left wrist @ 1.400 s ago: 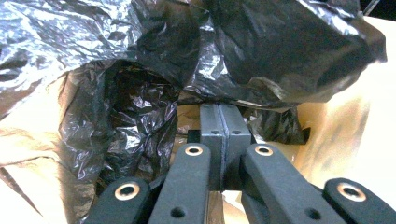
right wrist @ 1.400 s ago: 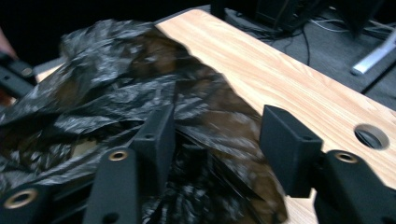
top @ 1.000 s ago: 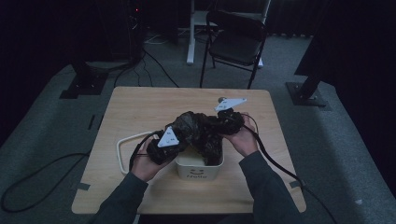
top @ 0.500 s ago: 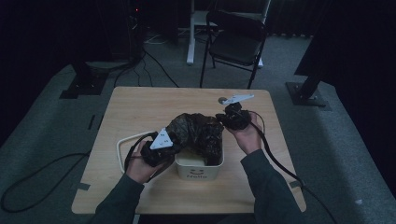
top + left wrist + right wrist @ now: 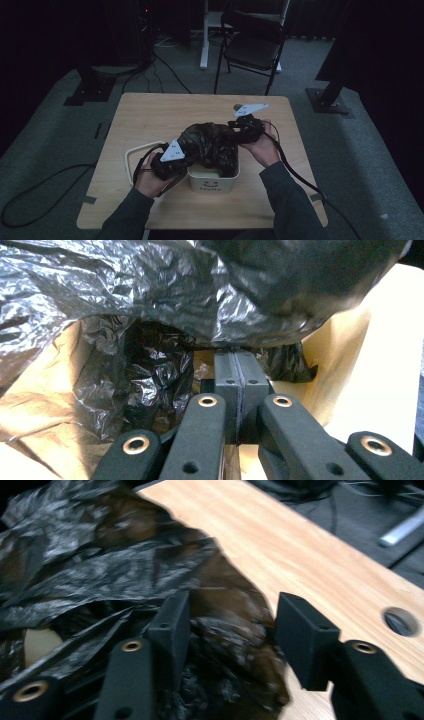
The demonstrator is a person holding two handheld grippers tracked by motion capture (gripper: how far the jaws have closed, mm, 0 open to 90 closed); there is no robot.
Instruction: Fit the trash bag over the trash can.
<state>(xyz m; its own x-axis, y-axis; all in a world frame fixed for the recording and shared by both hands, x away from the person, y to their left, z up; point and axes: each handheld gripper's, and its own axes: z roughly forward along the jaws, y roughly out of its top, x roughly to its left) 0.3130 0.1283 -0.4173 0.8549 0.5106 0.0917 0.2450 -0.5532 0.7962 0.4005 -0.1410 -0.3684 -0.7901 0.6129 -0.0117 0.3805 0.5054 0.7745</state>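
Left gripper [image 5: 172,159]: we see it in the person's left hand [image 5: 150,180], at the near left of the bin. In the left gripper view [image 5: 235,371] its two jaws are pressed tight together, and the edge of the black bag goes in right at their tips, so we think it is pinching the bag

Right gripper [image 5: 245,127]: we see it in the person's right hand [image 5: 262,147], at the far right of the bin. In the right gripper view [image 5: 231,625] its jaws are wide apart, with crinkly bag lying between them, and they are not squeezing it

Black bag [image 5: 207,142]: we see a shiny, crumpled black plastic bag heaped over the top of the bin. It spreads from one gripper to the other. In the left gripper view [image 5: 165,295] it hangs above the jaws like a roof. In the right gripper view [image 5: 90,565] it spills onto the table

White bin [image 5: 212,182]: we see a small white bin with a smiley face on its front. It sits near the front middle of the table, between the two hands

Table [image 5: 150,115]: we see a light wooden table. In the right gripper view [image 5: 300,555] it has a round hole near one edge

White cable [image 5: 131,152]: we see it loop on the table just left of the left gripper

Chair [image 5: 252,45]: we see a dark folding chair on the floor behind the table
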